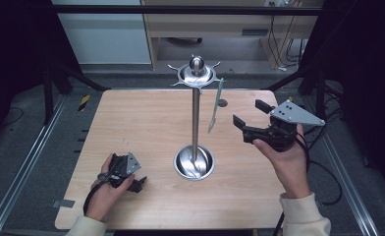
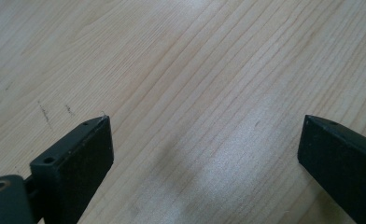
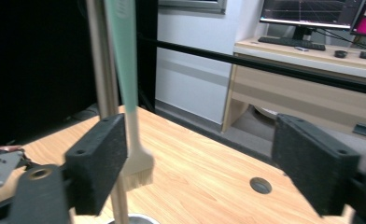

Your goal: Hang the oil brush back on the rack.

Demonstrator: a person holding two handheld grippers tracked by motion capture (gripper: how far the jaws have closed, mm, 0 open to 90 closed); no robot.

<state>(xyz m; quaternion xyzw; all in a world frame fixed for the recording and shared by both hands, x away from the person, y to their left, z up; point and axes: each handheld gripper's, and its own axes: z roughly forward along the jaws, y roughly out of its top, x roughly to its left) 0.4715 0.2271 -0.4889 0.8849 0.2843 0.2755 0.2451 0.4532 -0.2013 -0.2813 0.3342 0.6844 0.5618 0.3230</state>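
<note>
Beside the steel stand (image 1: 195, 123) hangs a green brush (image 1: 215, 105), both grippers' fingers apart, holding nothing.

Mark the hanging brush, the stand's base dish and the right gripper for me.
brush (image 3: 137, 163): right gripper view, on the pale head just above the bristles.
base dish (image 1: 180, 164): high view, on its left rim.
right gripper (image 1: 252, 114): high view, midway between its fingertips.

Light wood-grain table with rounded corners (image 1: 146, 123), small round grommet hole (image 1: 222, 103) near far edge. Shiny round metal base (image 1: 194, 162) of a tall steel hanging stand sits on it near centre. Left gripper (image 1: 134, 181) rests on the near-left tabletop.
</note>
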